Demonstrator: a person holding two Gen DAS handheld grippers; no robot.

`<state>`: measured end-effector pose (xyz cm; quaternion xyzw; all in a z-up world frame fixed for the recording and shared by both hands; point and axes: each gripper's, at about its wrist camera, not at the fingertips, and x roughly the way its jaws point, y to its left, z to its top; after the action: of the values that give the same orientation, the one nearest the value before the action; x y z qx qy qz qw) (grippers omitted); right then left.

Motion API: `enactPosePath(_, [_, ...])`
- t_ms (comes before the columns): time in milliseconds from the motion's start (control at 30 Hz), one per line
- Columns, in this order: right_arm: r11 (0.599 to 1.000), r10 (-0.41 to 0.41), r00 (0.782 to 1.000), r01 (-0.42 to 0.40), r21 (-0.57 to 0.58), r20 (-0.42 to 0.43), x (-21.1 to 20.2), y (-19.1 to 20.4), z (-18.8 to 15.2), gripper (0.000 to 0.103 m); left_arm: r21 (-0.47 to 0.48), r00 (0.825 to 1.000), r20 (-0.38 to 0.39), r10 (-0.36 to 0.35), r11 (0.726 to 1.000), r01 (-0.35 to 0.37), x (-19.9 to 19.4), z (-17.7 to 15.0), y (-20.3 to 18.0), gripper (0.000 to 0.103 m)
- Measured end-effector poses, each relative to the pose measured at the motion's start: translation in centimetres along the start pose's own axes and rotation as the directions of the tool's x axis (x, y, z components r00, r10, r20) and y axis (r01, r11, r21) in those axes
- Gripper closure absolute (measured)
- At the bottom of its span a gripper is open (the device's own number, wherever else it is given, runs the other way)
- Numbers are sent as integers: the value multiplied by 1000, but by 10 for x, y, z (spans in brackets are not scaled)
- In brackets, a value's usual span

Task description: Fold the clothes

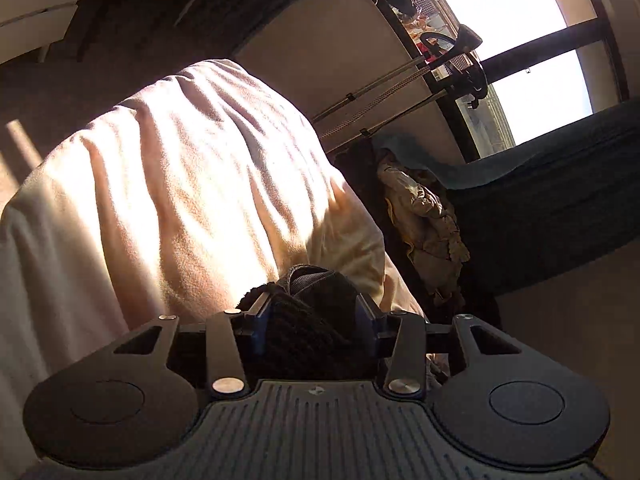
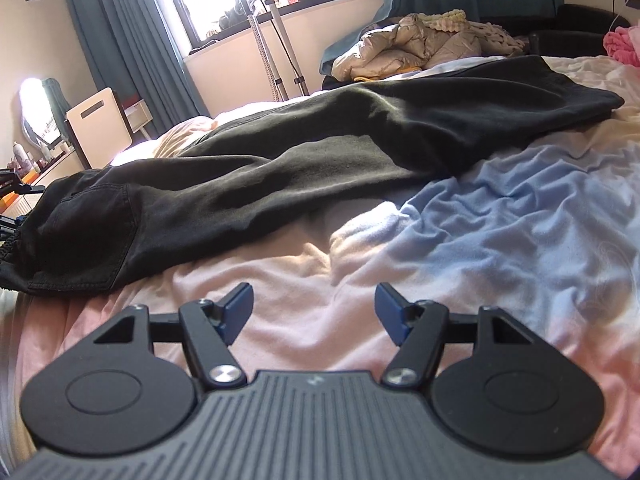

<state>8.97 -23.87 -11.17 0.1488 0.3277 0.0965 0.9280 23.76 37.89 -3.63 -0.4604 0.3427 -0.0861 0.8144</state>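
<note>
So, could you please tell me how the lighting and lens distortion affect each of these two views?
Left wrist view: the window is blown out to white, sunlight glares on the pale bedsheet, and the dark garment between the left hand-held gripper pads is nearly featureless. Right wrist view: more even light, black trousers keep fold detail, and fisheye bends the curtains.

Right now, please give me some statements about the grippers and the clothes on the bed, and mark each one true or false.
1. The left gripper is closed on dark fabric. True.
2. The right gripper holds the black trousers. False: its jaws are open and hold nothing.
3. The black trousers lie spread on the bed. True.
4. The trousers are already folded into a small square. False: they lie stretched out.
5. A beige puffy jacket lies beyond the trousers. True.
</note>
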Motion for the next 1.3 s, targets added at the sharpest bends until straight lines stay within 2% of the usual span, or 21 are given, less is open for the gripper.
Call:
enactPosePath(33, [1000, 0, 1000, 0, 10, -6, 3, -1, 1, 35, -10, 999, -21, -28, 1000, 27, 5, 2, 2, 56])
enactPosePath(133, [1000, -13, 1000, 13, 14, -24, 12, -2, 1, 35, -30, 993, -96, 72, 997, -75, 39, 1, 5, 56])
enactPosePath(233, [1000, -25, 999, 25, 3, -34, 16, -1, 0, 35, -49, 989, -58, 138, 989, -141, 58, 2, 0, 56])
enactPosePath(267, [1000, -30, 999, 30, -6, -32, 16, 0, 0, 35, -64, 987, -32, 155, 986, -157, 60, 2, -3, 62])
enactPosePath(300, [999, -37, 999, 36, -17, -27, 16, 1, 0, 35, -76, 985, -6, 172, 982, -172, 62, 2, -5, 78])
enactPosePath(333, [999, -43, 999, 43, -29, -23, 15, 2, 0, 35, -70, 982, 17, 186, 980, -185, 61, 1, -10, 86])
enactPosePath(400, [997, -59, 998, 59, -45, 3, 13, 3, 0, 35, 4, 977, 75, 198, 980, -199, 52, -7, -28, 88])
enactPosePath(500, [993, -107, 993, 109, -38, 50, 7, 3, -2, 35, 117, 975, 150, 161, 977, -179, 26, -24, -54, 91])
enactPosePath(567, [994, -107, 993, 107, -7, 47, 4, -1, -4, 35, 172, 974, 202, 104, 975, -140, -1, -39, -71, 91])
enactPosePath(633, [995, -96, 994, 95, 17, 54, -4, -5, -5, 35, 239, 967, 254, 21, 967, -84, -31, -56, -86, 91])
enactPosePath(667, [995, -97, 993, 96, 19, 63, -8, -6, -6, 35, 300, 957, 285, -49, 953, -40, -52, -72, -96, 91])
enactPosePath(767, [995, -99, 991, 98, 16, 86, -19, -7, -8, 35, 388, 942, 268, -200, 918, 85, -94, -110, -112, 92])
enactPosePath(833, [996, -88, 992, 87, 12, 93, -26, -5, -11, 35, 452, 946, 235, -221, 887, 95, -116, -143, -121, 92])
enactPosePath(900, [997, -73, 992, 73, 2, 102, -35, -3, -14, 35, 497, 964, 181, -197, 864, 83, -130, -179, -122, 92])
enactPosePath(1000, [999, -39, 993, 40, -8, 112, -46, 0, -18, 35, 523, 985, 98, -139, 849, 68, -133, -222, -110, 92])
enactPosePath(1033, [999, -29, 993, 30, -12, 114, -50, 1, -20, 35, 522, 990, 75, -117, 851, 61, -132, -233, -105, 92])
enactPosePath(1167, [1000, -1, 993, 4, -24, 120, -62, 3, -24, 35, 432, 999, 37, -11, 902, -6, -118, -262, -83, 92])
enactPosePath(1300, [1000, 14, 992, -13, -4, 122, -68, -1, -24, 35, 271, 996, 52, 69, 959, -81, -99, -267, -72, 91])
